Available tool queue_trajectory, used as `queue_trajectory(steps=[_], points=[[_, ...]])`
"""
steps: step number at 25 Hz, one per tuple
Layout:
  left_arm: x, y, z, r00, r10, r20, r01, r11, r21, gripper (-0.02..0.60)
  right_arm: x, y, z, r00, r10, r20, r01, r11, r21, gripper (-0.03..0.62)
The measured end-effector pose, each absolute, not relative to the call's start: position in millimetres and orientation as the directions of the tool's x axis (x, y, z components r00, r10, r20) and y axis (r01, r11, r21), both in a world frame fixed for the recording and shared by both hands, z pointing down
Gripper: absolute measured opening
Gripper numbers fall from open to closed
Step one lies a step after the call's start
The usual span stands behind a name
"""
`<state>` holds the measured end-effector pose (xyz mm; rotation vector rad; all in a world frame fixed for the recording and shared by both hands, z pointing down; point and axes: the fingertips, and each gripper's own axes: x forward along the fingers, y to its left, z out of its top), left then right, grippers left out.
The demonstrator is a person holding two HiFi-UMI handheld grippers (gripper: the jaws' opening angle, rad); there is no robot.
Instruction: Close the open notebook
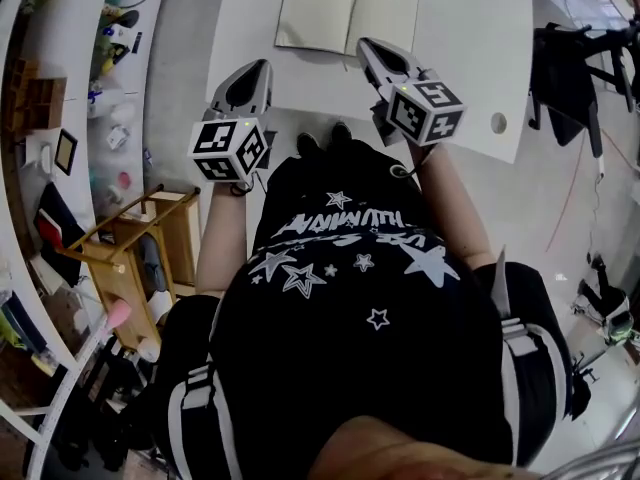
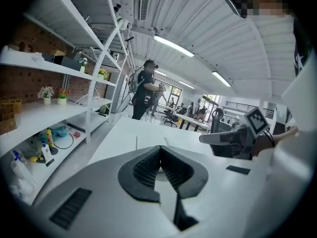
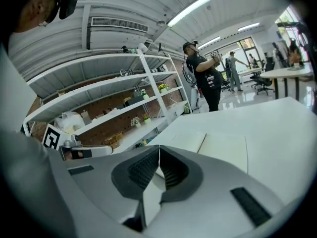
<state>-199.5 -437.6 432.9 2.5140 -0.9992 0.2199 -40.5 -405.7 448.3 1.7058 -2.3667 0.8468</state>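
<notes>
An open notebook (image 1: 347, 13) with blank cream pages was laid flat on a white rectangular table (image 1: 470, 58), just ahead of two grey plastic grippers fitted with marker cubes. The left gripper (image 1: 263, 66) was held near the notebook's near left corner, its jaws clenched together on nothing. The right gripper (image 1: 363, 44) was held at the notebook's near edge, jaws likewise clenched and empty; contact with the page could not be told.
</notes>
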Motion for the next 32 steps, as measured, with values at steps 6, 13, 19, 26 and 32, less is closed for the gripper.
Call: queue_trajectory(steps=[6,13,19,26,32], points=[[-181,-435,430,0.715,-0.624,0.315,-0.699,-0.644,0.311,0.011,-26,-408,448,-0.401,-0.844,0.357,-0.880,0.245,-0.408,0.009],[-190,-444,436,0.684,-0.644,0.344,-0.727,-0.639,0.249,0.012,-47,-418,466,-0.442,-0.803,0.400,-0.880,0.302,-0.366,0.009],[-217,-475,455,0.731,-0.579,0.361,-0.677,-0.679,0.282,0.011,-101,-436,487,-0.425,-0.780,0.458,-0.897,0.294,-0.331,0.009],[-222,-504,464,0.835,-0.412,0.365,-0.524,-0.798,0.298,0.012,-142,-459,506,-0.325,-0.797,0.508,-0.931,0.176,-0.319,0.009],[-234,-528,474,0.877,-0.322,0.357,-0.438,-0.841,0.318,0.012,-163,-480,529,-0.221,-0.775,0.592,-0.967,0.095,-0.237,0.011]])
